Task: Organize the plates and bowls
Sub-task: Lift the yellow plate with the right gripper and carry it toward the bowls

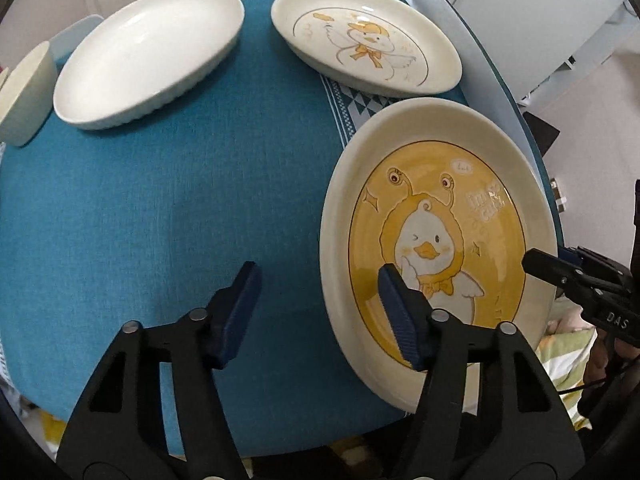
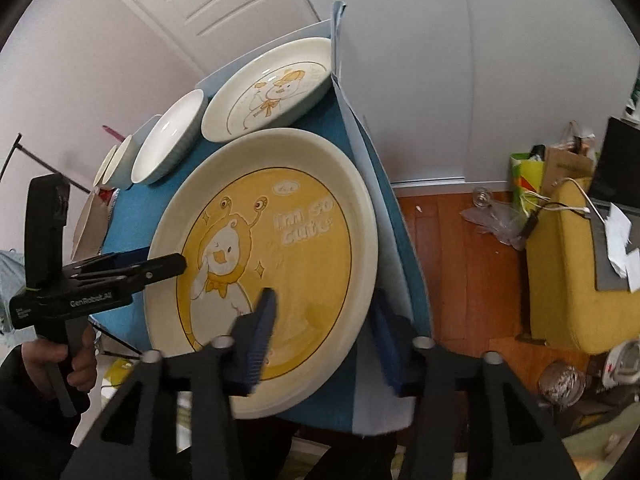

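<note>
A large cream plate with a yellow duck picture (image 1: 436, 216) lies at the right edge of the blue tablecloth (image 1: 180, 208); it also shows in the right wrist view (image 2: 280, 240). My left gripper (image 1: 316, 312) is open, its right finger over the plate's near left rim, its left finger over bare cloth. My right gripper (image 2: 324, 324) is open and straddles the plate's near right rim, one finger over the plate, one outside it. It also shows in the left wrist view (image 1: 560, 270). Behind lie a cream duck plate (image 1: 364, 40), a white oval dish (image 1: 148, 52) and a small bowl (image 1: 24, 92).
The table ends just right of the yellow plate, with wooden floor (image 2: 460, 260) below. A yellow chair (image 2: 572, 272), bags and clutter stand on the floor at the right. A white door (image 2: 208, 0) is behind the table.
</note>
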The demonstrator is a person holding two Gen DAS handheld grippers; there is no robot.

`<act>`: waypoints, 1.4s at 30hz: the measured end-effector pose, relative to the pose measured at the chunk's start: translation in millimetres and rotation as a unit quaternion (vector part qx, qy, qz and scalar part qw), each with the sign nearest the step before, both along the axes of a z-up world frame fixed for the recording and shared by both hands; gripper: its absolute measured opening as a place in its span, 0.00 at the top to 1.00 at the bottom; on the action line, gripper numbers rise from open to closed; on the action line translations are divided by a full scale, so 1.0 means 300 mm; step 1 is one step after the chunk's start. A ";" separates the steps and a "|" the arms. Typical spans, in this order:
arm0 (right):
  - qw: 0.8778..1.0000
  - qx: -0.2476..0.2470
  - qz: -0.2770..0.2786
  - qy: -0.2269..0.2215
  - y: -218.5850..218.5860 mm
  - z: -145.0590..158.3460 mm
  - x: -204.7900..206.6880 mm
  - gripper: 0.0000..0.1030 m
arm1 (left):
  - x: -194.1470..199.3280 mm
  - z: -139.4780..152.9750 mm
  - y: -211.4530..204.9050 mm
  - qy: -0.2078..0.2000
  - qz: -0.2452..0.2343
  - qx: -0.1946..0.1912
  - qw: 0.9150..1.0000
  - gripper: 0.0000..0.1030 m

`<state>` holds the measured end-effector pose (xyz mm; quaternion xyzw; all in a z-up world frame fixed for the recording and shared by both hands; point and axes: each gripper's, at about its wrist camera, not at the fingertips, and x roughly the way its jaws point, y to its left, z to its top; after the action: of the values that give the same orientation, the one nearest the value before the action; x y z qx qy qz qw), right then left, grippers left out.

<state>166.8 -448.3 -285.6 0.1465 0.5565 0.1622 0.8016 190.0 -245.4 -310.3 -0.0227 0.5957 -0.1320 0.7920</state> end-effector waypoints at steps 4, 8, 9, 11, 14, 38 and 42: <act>1.000 0.001 0.006 -0.002 -0.022 -0.018 0.028 0.75 | 0.004 0.013 -0.001 0.002 -0.002 -0.010 1.000 0.71; 1.000 0.004 0.001 -0.001 -0.035 -0.032 0.045 0.87 | 0.004 0.015 -0.014 0.004 -0.009 -0.022 1.000 0.82; 1.000 0.003 0.002 0.000 -0.037 -0.034 0.050 0.88 | 0.003 0.016 -0.017 0.003 -0.008 -0.021 1.000 0.82; 1.000 0.000 0.005 -0.001 -0.035 -0.035 0.054 0.88 | 0.013 0.009 -0.026 0.005 -0.004 -0.024 1.000 0.82; 1.000 -0.007 0.009 0.000 -0.027 -0.033 0.054 0.88 | 0.010 0.012 -0.023 0.001 -0.005 -0.015 1.000 0.82; 0.990 -0.046 0.098 -0.091 0.216 0.192 0.128 0.88 | -0.089 0.255 0.287 -0.069 0.066 -0.017 0.995 0.82; 0.988 -0.040 0.117 -0.097 0.344 0.223 0.144 0.88 | -0.112 0.293 0.440 -0.076 0.085 -0.010 0.993 0.82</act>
<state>209.9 -345.0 -218.7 0.0320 0.4950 0.2457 0.8328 156.2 -113.3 -222.4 -0.0710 0.5279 -0.0709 0.8434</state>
